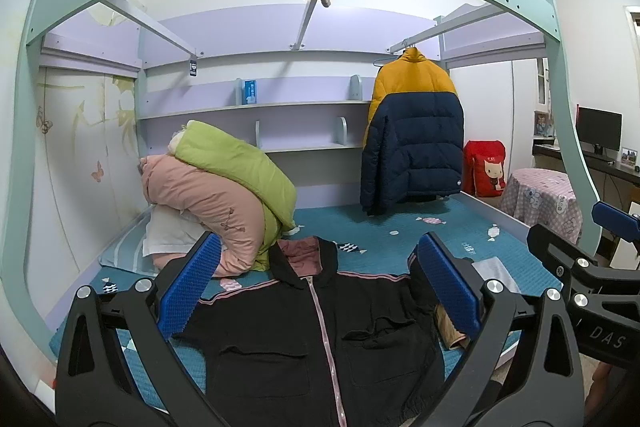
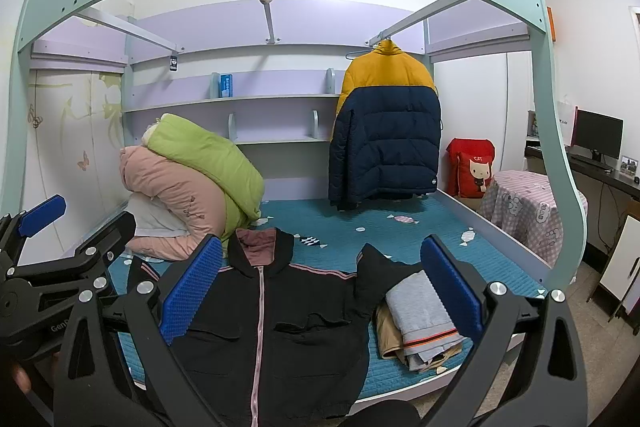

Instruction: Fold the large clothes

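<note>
Black zip jacket (image 1: 312, 339) flat on bed, unfolded. Left gripper (image 1: 320, 287) and right gripper (image 2: 320, 291) both spread, empty. Pinch sleeve cuffs first, fold toward zip.

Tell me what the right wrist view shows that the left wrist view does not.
Only the right wrist view shows the whole folded grey garment with its orange stripe, and the left tool at its edge. Only the left wrist view shows the right tool at its edge. Both share the black jacket lying flat on the bed and the hanging yellow and navy jacket.
</note>
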A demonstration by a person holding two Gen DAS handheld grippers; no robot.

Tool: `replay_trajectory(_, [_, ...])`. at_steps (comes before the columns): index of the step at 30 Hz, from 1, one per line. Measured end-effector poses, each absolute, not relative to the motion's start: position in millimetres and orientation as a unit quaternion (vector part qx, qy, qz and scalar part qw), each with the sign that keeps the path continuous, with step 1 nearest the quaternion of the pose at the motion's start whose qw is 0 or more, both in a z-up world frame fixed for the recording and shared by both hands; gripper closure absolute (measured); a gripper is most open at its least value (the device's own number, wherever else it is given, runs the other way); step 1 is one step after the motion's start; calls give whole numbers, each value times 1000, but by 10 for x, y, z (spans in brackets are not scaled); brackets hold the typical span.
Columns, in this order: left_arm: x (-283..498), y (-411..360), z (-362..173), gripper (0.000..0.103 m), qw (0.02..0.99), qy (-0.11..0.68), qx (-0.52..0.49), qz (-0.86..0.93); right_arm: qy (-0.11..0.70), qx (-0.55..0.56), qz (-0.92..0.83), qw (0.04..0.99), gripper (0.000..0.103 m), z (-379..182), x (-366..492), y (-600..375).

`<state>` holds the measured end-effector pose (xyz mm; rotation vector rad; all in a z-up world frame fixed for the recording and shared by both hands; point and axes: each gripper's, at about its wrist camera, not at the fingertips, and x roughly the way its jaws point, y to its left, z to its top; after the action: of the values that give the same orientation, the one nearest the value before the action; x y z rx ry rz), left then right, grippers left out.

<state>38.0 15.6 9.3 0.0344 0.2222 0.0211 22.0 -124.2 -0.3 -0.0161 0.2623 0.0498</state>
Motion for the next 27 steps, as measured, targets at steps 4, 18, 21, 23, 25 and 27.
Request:
replay_trajectory(4, [386,166,96,5,994,111,18,10,131,-8,25,991,7,-2,225,-1239])
replay_trajectory(18, [385,181,111,5,994,112,17,10,130,-9,25,991,7,-4,236,-1230])
replay_trajectory(21, [376,166,104,5,994,112,17,10,130,-9,24,991,7,-3,229,-1234])
replay_trajectory(23, [381,178,106,5,994,112,17,10,130,-8,24,991,7,-3,237,-1236])
replay_trajectory(25, [380,178,104,5,994,112,18,10,131,-8,24,991,7,-4,232,-1238])
replay_trajectory(27, [383,190,106,5,994,111,17,9,129,-9,24,991,7,-5,232,-1238])
